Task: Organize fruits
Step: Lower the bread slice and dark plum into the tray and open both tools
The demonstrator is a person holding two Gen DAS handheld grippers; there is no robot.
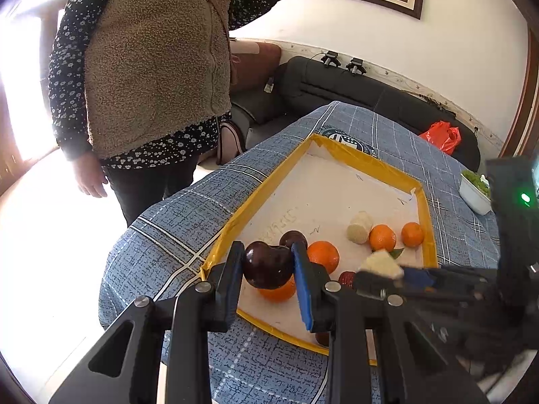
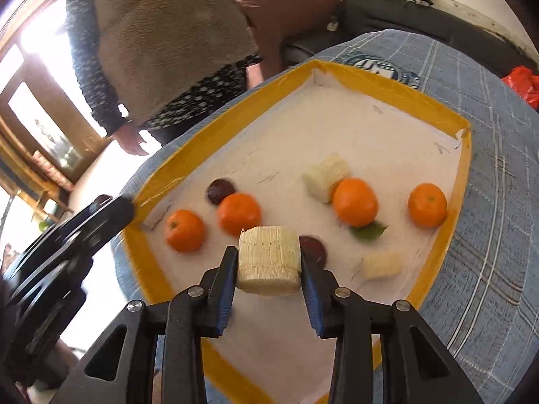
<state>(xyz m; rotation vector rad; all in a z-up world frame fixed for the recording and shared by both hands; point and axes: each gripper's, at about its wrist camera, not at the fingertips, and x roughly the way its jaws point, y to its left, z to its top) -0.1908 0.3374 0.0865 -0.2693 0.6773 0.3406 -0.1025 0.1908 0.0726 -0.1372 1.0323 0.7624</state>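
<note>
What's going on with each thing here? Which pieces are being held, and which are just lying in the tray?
Left hand-held gripper: shut on a dark plum.
Dark plum: held, lifted.
Right hand-held gripper: shut on a pale cut chunk.
Pale cut chunk: held, lifted.
Oranges: four, loose in the tray.
Tray: on the blue cloth, holding fruit.

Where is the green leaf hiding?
The green leaf lies on the white tray, right of centre in the right wrist view, just under an orange.
</note>
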